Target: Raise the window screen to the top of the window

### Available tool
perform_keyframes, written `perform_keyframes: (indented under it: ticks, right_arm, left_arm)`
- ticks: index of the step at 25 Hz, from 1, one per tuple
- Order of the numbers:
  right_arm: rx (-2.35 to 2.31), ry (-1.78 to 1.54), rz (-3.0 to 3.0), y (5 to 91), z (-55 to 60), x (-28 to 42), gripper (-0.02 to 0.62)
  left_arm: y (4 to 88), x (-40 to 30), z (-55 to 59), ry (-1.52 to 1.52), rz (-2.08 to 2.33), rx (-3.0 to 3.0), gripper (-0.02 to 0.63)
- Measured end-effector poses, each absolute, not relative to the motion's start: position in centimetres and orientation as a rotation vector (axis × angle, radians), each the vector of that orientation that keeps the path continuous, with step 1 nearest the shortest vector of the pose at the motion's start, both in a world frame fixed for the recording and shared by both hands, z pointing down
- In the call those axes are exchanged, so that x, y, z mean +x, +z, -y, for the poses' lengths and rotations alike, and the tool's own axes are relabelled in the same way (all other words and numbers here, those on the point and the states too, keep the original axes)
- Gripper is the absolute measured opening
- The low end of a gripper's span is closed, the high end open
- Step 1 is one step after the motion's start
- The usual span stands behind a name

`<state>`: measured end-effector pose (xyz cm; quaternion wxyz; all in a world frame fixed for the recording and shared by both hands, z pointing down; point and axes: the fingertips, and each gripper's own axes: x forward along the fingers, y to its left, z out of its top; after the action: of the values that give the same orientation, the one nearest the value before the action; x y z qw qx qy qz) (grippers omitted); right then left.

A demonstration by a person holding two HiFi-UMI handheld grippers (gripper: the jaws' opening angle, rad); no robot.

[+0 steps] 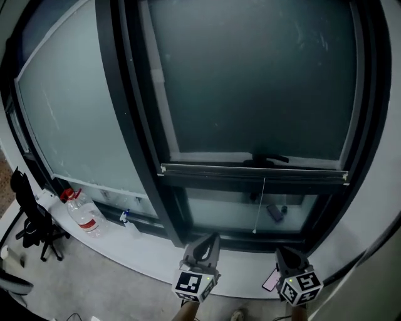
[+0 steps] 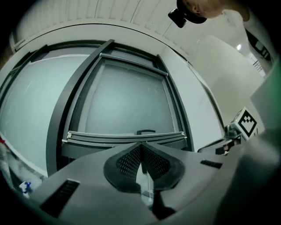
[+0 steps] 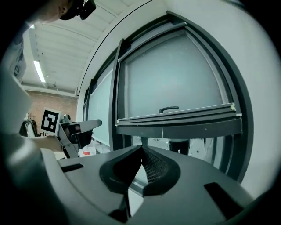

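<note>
Horizontally, the bottom bar of the window screen runs side to side, with left gripper and right gripper fingers clenched, empty.

Clear plastic bottle with a red cap and red label is sitting on the white sill over on the left. Just right of it there's a tiny spray bottle with a blue top, close but not touching. Black office chair on the grey floor further left, below the sill. Also a brick wall off to the side, a long ceiling light, and a ribbed white ceiling overhead
</note>
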<state>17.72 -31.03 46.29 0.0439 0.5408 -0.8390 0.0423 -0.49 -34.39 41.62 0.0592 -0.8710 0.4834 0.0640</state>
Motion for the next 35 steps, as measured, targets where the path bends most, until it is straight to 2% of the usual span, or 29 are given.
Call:
perform_keyframes:
  ticks: [5, 8, 9, 12, 13, 14, 15, 20, 28, 35]
  right_arm:
    - [1.736, 0.075, 2.603, 44.0, 36.9, 18.8, 0.005]
    - [1.695, 0.011, 2.564, 43.4, 39.7, 19.5, 0.006]
    - [1.652, -0.059, 2.511, 43.3, 40.7, 19.7, 0.008]
    - [1.471, -0.375, 2.231, 42.6, 44.3, 20.8, 0.094]
    - [1.404, -0.482, 2.115, 42.4, 45.6, 21.5, 0.107]
    - [1.338, -0.573, 2.001, 42.3, 46.9, 22.3, 0.107]
    - [1.278, -0.644, 1.897, 42.0, 48.1, 23.1, 0.107]
    - [1.081, -0.751, 1.613, 40.8, 52.9, 26.6, 0.106]
    - [0.902, -0.712, 1.556, 42.0, 54.5, 25.4, 0.103]
    - [0.847, -0.675, 1.554, 42.3, 54.9, 24.8, 0.086]
  left_arm:
    - [40.8, -0.7, 40.2, 0.198, -1.482, -2.598, 0.002]
    - [40.7, -0.2, 43.4, 0.076, -1.439, -2.552, 0.003]
    - [40.6, 0.1, 44.5, 0.001, -1.396, -2.523, 0.003]
    - [41.0, 1.3, 48.2, -0.332, -1.202, -2.375, 0.005]
    - [41.4, 1.6, 49.4, -0.459, -1.13, -2.305, 0.031]
    - [41.5, 1.7, 50.7, -0.572, -1.062, -2.231, 0.087]
    - [41.5, 1.6, 51.8, -0.668, -1.0, -2.158, 0.108]
    - [41.2, 0.3, 56.3, -1.02, -0.821, -1.918, 0.11]
    - [41.3, 1.0, 57.9, -1.11, -0.765, -1.874, 0.108]
    - [41.4, 1.2, 59.2, -1.171, -0.716, -1.833, 0.074]
